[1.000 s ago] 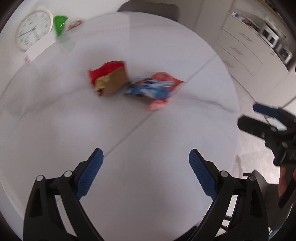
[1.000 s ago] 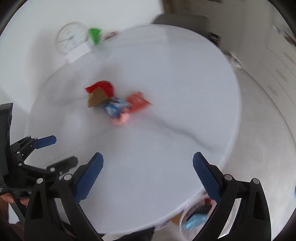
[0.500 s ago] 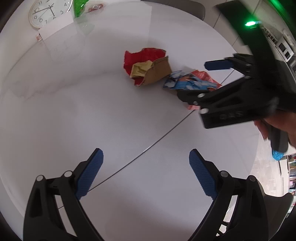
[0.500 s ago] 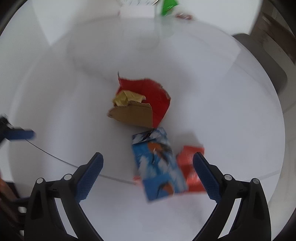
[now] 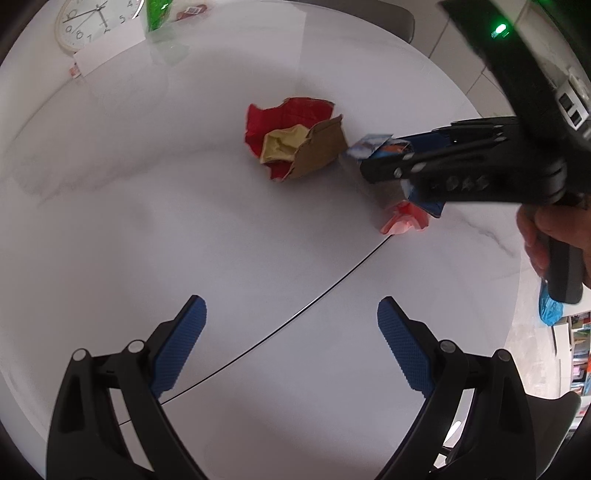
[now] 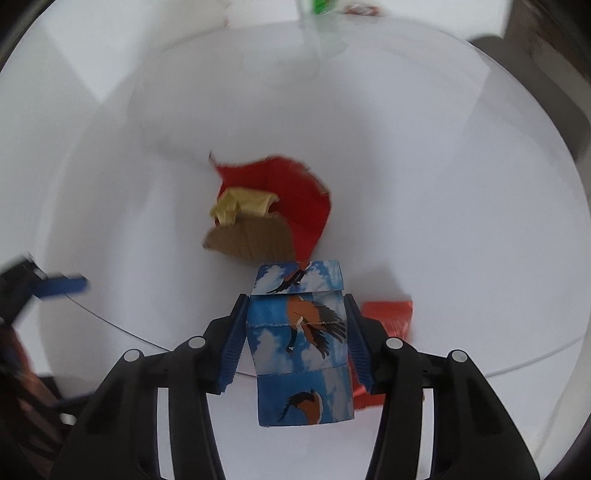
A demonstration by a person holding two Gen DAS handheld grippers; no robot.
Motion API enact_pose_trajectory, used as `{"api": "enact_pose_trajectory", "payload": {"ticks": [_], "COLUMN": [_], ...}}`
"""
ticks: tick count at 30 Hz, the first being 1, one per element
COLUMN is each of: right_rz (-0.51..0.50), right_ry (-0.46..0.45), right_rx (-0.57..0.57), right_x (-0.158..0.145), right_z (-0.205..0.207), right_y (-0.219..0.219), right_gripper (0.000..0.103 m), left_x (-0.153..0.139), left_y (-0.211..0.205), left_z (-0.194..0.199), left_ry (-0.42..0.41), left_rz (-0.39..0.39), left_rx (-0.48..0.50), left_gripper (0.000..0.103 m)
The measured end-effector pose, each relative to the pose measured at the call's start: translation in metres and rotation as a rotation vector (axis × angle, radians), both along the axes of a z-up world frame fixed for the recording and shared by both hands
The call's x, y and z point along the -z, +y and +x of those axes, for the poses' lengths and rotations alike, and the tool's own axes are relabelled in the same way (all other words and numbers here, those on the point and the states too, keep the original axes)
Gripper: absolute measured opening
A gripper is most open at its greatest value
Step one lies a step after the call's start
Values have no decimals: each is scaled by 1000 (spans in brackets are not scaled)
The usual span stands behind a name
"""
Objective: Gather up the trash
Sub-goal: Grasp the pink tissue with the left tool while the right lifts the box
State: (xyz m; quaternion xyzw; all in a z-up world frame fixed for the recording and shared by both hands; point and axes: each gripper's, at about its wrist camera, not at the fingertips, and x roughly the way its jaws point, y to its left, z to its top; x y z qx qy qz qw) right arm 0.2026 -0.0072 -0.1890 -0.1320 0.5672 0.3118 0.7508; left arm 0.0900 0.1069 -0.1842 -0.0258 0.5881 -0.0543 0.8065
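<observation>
My right gripper [image 6: 295,314] is shut on a flattened blue carton printed with brown birds [image 6: 301,343]; it also shows in the left wrist view [image 5: 371,146], mostly hidden behind the right gripper [image 5: 373,162]. Just beyond lies a pile of red paper [image 6: 291,195], a yellow wrapper [image 6: 243,206] and torn brown cardboard [image 6: 251,240]; the same pile shows in the left wrist view [image 5: 295,147]. An orange-red wrapper [image 6: 388,312] lies under the carton at right, also in the left wrist view [image 5: 402,221]. My left gripper [image 5: 291,343] is open and empty, above bare table nearer than the trash.
The round white marble table [image 5: 147,221] has a thin seam across it [image 5: 295,314]. A wall clock [image 5: 92,22] and a green object [image 5: 159,13] stand at the far edge. A chair back [image 5: 369,14] and floor [image 5: 535,350] lie beyond the table's right edge.
My right gripper has moved in over the trash and closed on the blue bird carton. My left gripper stayed open and shifted slightly toward the pile.
</observation>
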Motion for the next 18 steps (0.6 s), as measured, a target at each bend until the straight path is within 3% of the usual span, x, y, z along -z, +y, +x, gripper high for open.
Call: {"api": "enact_pose_trajectory", "payload": {"ticks": [3, 11, 18], "right_rz": [93, 145, 137], "right_ry": [14, -45, -48], "right_rx": [90, 263, 415], "right_x": [-16, -50, -51], "right_z": [-3, -43, -79], "right_y": [-22, -82, -128], "right_gripper": [50, 50, 51], "left_x": [2, 11, 33], "left_y": [-10, -53, -94], "left_z": [5, 28, 53], "left_ry": [-6, -28, -14], "left_rz": [-8, -37, -37], "left_rx": [24, 111, 178], "left_gripper": [90, 88, 73]}}
